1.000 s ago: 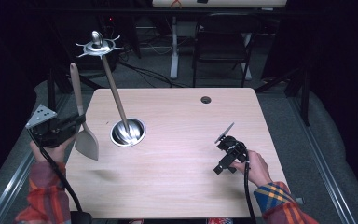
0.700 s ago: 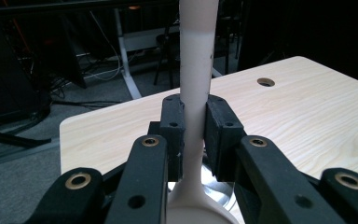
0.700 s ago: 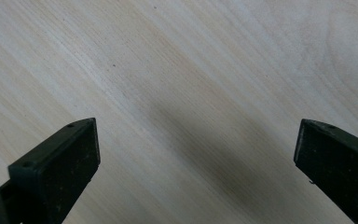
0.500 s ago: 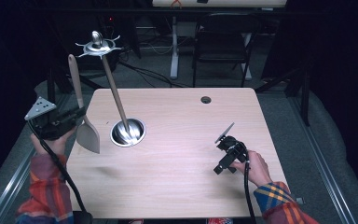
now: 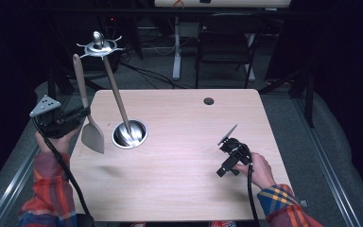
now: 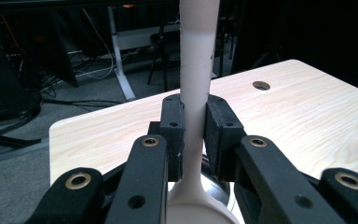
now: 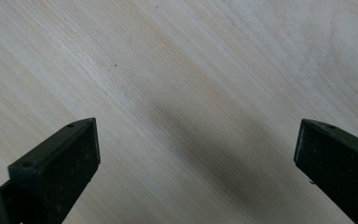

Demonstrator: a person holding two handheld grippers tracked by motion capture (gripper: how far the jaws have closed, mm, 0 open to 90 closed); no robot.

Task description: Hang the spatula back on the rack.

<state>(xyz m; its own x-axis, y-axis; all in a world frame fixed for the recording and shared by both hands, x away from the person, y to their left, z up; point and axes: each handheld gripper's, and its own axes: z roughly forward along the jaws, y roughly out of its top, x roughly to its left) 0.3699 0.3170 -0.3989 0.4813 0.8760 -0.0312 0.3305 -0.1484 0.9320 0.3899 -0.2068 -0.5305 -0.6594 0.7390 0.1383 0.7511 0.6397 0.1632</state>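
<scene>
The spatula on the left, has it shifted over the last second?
Barely: the spatula has edged slightly left, away from the metal stand's base, clamped in the left gripper.

Chair behind wooden table

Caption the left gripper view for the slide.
Left hand-held gripper shut on the pale spatula handle, wooden table behind.

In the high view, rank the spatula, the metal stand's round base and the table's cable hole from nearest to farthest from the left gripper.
From the left gripper:
1. Spatula, clamped in its jaws, at the table's left edge.
2. Round base, just to the right.
3. Cable hole, near the far edge.
</scene>
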